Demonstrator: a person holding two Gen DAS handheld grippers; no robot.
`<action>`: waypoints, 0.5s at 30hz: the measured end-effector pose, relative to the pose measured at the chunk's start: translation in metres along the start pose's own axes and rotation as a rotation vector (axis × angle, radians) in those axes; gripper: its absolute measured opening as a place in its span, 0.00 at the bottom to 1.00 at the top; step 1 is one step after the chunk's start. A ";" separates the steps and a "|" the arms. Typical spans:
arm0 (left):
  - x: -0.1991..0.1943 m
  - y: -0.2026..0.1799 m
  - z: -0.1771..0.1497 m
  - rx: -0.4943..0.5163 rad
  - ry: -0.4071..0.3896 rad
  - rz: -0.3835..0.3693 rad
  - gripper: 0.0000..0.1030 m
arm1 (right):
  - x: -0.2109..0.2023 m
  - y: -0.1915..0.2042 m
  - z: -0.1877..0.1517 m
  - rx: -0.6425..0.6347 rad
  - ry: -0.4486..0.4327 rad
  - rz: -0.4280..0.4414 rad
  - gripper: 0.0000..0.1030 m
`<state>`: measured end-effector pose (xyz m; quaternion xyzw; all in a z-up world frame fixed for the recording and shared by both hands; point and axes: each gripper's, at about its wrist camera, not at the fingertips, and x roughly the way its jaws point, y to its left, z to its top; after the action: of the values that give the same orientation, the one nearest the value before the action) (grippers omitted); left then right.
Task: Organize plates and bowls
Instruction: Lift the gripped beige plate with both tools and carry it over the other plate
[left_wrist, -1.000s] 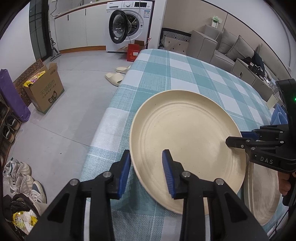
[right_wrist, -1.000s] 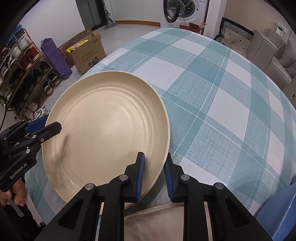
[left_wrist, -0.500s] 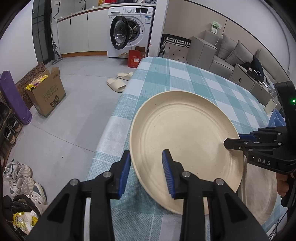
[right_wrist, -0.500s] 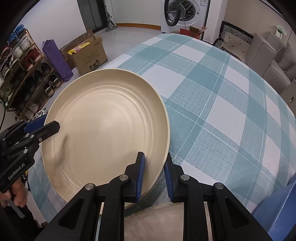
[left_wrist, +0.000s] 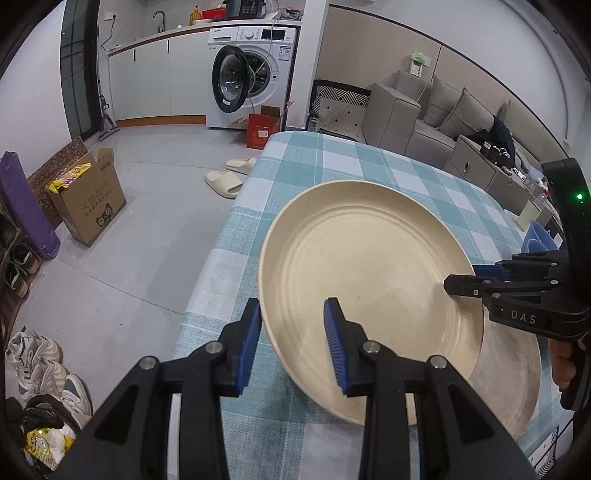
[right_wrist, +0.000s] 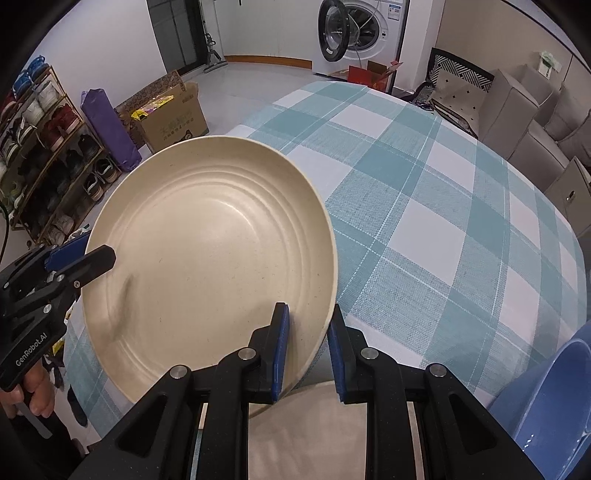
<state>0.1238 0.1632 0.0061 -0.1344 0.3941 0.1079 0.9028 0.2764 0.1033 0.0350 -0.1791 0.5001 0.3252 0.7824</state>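
the table (right_wrist: 424, 236) is covered with a teal and white checked cloth (left_wrist: 354, 166). near its front edge a cream plate (left_wrist: 506, 376) lies flat on the cloth, and a blue bowl (right_wrist: 554, 391) stands at the front right.

Both wrist views close, downward, sharing plate (left_wrist: 369, 291).

The right gripper (right_wrist: 307, 345) clamps the near rim of a cream plate (right_wrist: 207, 273), which stretches ahead and to the left of it. At the plate's far left rim the left gripper (right_wrist: 83, 254) pinches it too. Beneath the right gripper lies a second cream plate (right_wrist: 306, 435); to its right, a blue bowl (right_wrist: 554, 398) on the checked tablecloth (right_wrist: 443, 221).
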 end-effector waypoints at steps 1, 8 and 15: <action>-0.001 -0.001 0.000 0.001 -0.002 -0.004 0.32 | -0.002 0.000 0.000 0.001 -0.002 -0.005 0.20; -0.011 -0.011 0.000 0.023 -0.018 -0.018 0.32 | -0.018 -0.004 -0.007 0.008 -0.009 -0.029 0.20; -0.020 -0.024 0.000 0.050 -0.029 -0.032 0.32 | -0.034 -0.010 -0.019 0.018 -0.009 -0.050 0.20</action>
<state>0.1176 0.1391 0.0241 -0.1164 0.3813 0.0854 0.9131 0.2609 0.0736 0.0567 -0.1831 0.4947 0.3020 0.7941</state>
